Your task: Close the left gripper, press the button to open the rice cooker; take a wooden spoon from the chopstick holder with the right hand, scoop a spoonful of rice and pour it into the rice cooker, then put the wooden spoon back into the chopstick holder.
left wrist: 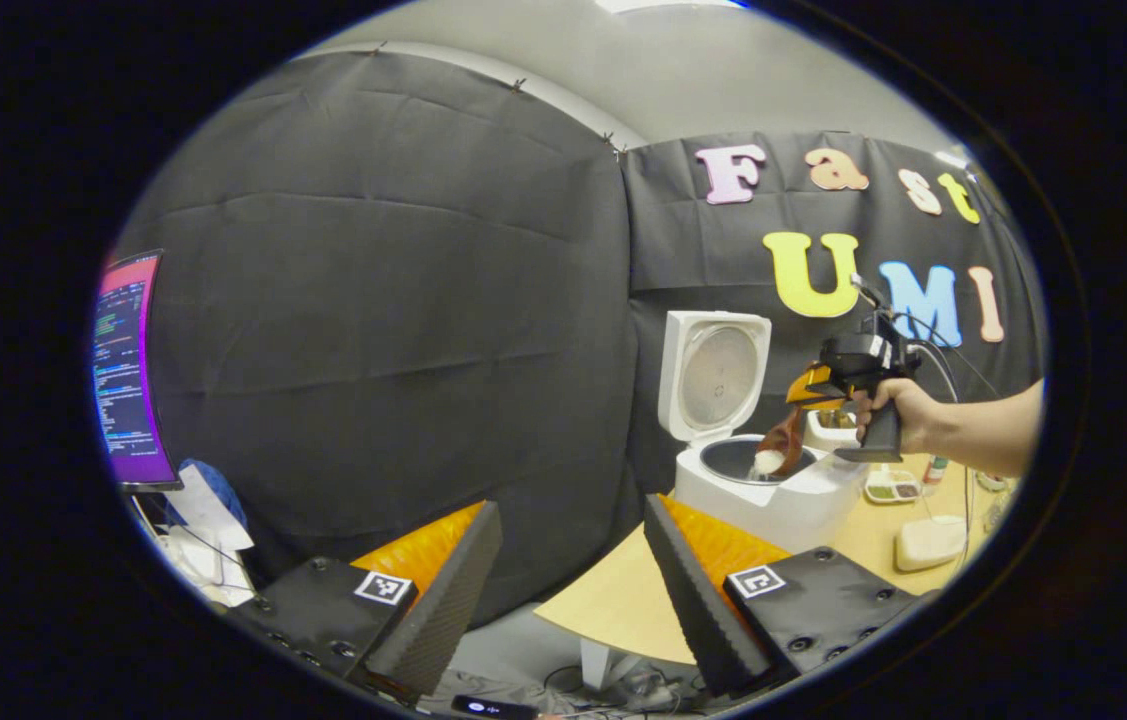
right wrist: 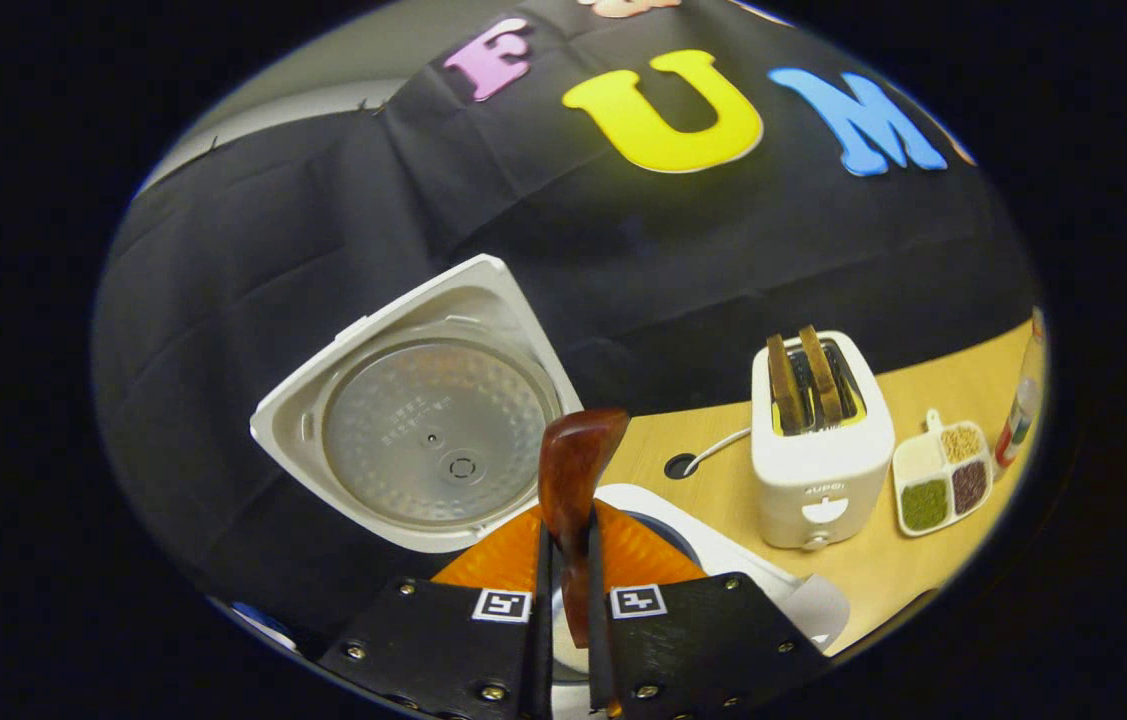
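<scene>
Wooden spoon (right wrist: 571, 480) pinched tight in right gripper (right wrist: 568, 600), bowl w/ what looks like rice tipped over open rice cooker (left wrist: 773, 480); left gripper (left wrist: 563, 590) spread wide, empty.

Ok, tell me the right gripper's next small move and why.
Probably tip the brown wooden spoon a little further: the right gripper holds its bowl over the open white rice cooker, and white rice looks still heaped at the bowl's lip, so the pour seems unfinished.
</scene>
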Demonstrator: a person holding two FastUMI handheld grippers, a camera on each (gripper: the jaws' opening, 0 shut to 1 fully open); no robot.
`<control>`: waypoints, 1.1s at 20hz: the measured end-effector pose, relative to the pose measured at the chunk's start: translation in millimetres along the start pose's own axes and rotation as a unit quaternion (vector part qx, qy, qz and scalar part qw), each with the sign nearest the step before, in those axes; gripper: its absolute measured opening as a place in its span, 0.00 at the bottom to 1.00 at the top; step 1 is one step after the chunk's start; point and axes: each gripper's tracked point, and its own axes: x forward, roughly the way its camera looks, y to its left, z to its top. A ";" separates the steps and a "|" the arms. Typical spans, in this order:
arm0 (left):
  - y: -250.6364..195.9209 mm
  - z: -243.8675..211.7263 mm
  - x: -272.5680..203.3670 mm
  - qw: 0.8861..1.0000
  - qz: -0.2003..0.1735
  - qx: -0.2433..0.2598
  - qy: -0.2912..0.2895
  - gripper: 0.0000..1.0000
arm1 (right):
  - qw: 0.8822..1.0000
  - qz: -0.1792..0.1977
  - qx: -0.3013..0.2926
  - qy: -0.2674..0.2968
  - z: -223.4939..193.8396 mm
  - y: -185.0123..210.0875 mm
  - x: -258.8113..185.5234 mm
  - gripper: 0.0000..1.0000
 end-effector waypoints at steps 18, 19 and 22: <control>-10.2 -2.0 8.3 1.000 -0.010 -0.020 -0.002 0.99 | 0.871 0.009 -0.481 -0.095 -8.4 51.2 -27.3 0.14; -10.8 -0.7 8.8 1.000 -0.011 -0.019 -0.003 0.99 | 0.873 0.011 -0.479 -0.091 -9.4 50.9 -27.7 0.14; -13.3 2.0 6.5 1.000 -0.013 -0.013 -0.007 1.00 | 0.895 0.014 -0.440 -0.075 -8.5 44.9 -29.8 0.14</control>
